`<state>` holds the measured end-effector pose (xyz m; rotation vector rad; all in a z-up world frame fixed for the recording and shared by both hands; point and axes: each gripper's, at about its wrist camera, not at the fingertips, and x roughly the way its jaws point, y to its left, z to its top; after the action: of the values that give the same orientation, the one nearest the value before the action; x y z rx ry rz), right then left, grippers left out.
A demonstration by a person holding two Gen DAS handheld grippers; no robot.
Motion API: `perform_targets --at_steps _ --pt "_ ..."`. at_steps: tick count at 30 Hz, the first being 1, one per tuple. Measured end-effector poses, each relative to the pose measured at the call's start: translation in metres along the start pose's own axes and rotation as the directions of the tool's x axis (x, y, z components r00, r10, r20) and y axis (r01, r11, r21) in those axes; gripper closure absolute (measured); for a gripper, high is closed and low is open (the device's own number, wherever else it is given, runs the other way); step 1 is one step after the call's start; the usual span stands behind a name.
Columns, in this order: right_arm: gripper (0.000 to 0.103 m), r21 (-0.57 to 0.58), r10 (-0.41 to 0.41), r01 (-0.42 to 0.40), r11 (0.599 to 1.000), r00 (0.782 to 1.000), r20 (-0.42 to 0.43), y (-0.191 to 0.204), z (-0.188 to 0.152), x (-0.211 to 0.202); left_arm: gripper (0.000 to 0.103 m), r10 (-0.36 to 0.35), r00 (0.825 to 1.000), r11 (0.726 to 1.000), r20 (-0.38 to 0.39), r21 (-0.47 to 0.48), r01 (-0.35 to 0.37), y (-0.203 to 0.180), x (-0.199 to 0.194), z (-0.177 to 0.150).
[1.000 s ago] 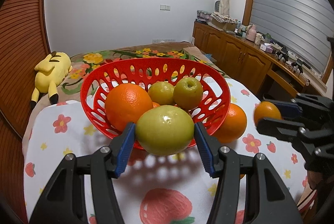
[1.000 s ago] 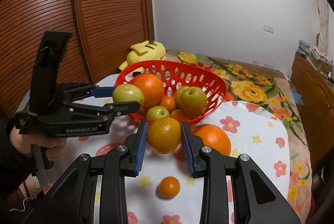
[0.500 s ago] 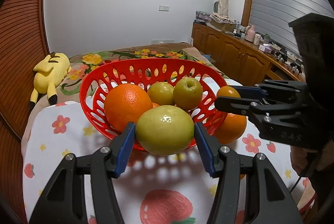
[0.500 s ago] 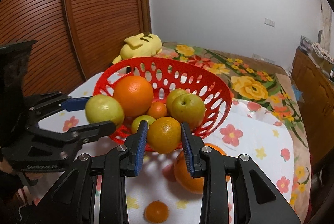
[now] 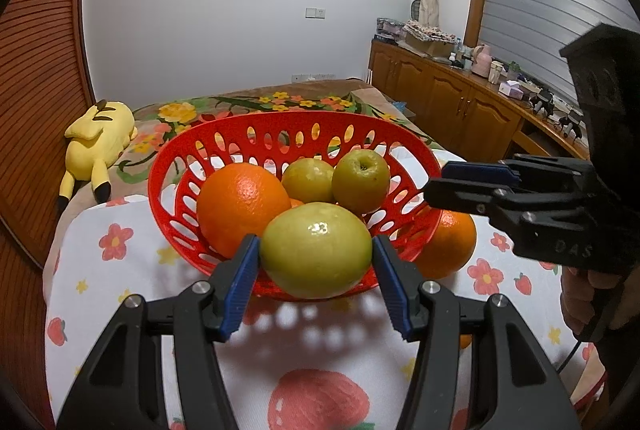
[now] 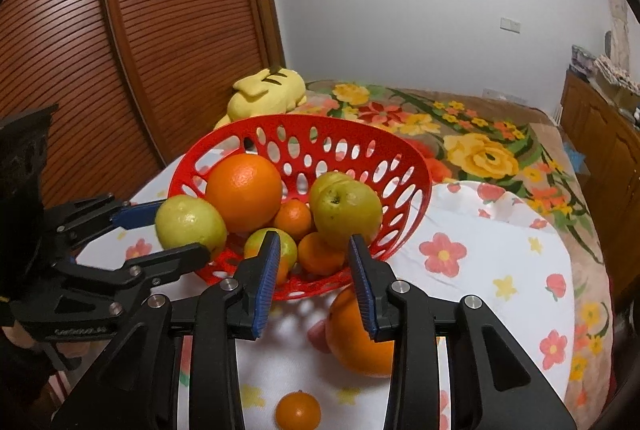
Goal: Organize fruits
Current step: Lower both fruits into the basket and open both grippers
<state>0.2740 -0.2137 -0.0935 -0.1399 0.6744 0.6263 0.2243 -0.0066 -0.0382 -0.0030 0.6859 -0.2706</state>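
My left gripper (image 5: 316, 266) is shut on a yellow-green fruit (image 5: 316, 250), hanging still just before the front rim of the red basket (image 5: 280, 117). From the right wrist, that left gripper (image 6: 176, 230) and its fruit (image 6: 190, 224) show at the basket's left. My right gripper (image 6: 314, 270) hovers over the near rim of the basket (image 6: 304, 119) with its jaws opening. A small orange (image 6: 320, 254) lies in the basket just beyond the pads, free of them. A big orange (image 6: 244, 185) and a green apple (image 6: 346, 213) also lie inside.
On the flowered cloth a large orange (image 6: 360, 342) sits right of the basket, and a small mandarin (image 6: 298, 410) lies at the near edge. A yellow plush toy (image 5: 100, 137) lies behind the basket on the left. Wooden cabinets (image 5: 460, 105) line the right wall.
The right gripper carried the small orange leftward over the basket's front rim, then its jaws parted and the orange dropped in. The left gripper and its fruit stayed put.
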Motion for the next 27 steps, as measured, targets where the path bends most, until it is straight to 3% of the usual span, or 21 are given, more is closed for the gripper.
perform_targets --at_steps 17,20,27 --pt "0.067 0.025 -0.015 0.015 1.0 1.0 0.007 -0.017 -0.019 -0.017 0.046 0.016 1.0 1.0 -0.003 0.008 -0.016 -0.004 0.013 0.013" --pt "0.066 0.032 -0.023 0.022 0.999 1.0 0.002 -0.022 -0.023 -0.018 0.039 0.02 1.0 1.0 0.02 0.01 -0.02 -0.005 0.01 0.014" --pt "0.058 0.037 -0.04 0.04 0.999 0.999 -0.011 -0.029 -0.032 -0.016 0.038 0.014 1.0 1.0 0.026 0.007 -0.014 -0.005 0.002 0.01"
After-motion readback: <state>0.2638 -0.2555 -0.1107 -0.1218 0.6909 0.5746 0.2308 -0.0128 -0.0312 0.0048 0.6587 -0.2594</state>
